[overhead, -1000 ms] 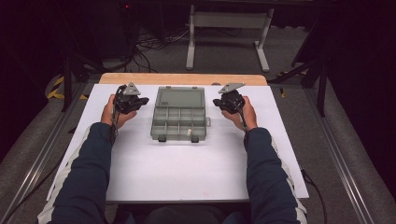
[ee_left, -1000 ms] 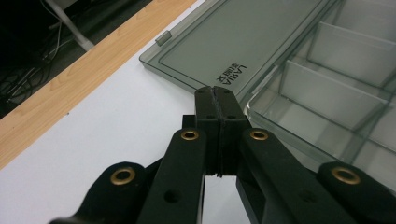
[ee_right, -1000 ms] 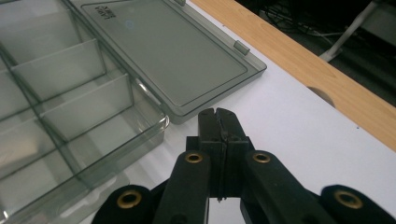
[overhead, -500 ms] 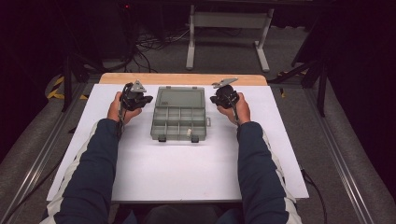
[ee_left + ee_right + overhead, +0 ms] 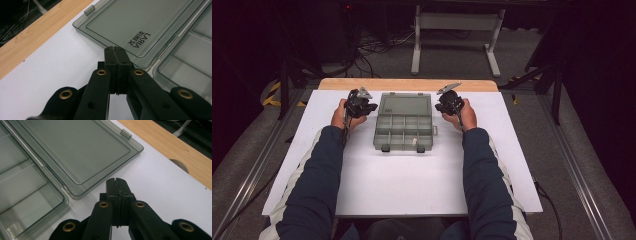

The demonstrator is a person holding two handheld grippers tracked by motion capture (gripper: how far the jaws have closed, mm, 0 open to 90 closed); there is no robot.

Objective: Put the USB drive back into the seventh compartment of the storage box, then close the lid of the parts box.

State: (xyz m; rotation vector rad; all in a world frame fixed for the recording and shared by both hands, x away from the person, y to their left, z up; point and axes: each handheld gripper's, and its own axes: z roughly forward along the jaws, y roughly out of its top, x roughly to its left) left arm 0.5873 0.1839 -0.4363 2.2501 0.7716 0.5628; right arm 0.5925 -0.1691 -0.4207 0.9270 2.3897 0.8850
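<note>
A smoky clear plastic organizer box (image 5: 404,126) lies open on the white table top, its lid (image 5: 406,104) flat toward the far side and its divided tray (image 5: 404,135) nearer me. My left gripper (image 5: 371,106) sits at the lid's left edge, shut, with nothing between its jaws. In the left gripper view the gripper (image 5: 115,49) has its tips just above the lid's (image 5: 140,23) near edge. My right gripper (image 5: 439,106) rests at the lid's right edge, also shut and empty. In the right gripper view this gripper (image 5: 116,180) stands just short of the lid (image 5: 75,147), over the white surface.
The white sheet (image 5: 412,180) covers a wooden table whose bare strip (image 5: 407,84) shows along the far edge. Beyond it stand a metal frame (image 5: 454,30) and floor cables (image 5: 372,47). Both forearms in dark sleeves reach in from the bottom.
Both hands have moved inward toward the box's lid and slightly forward. The box has not moved.
</note>
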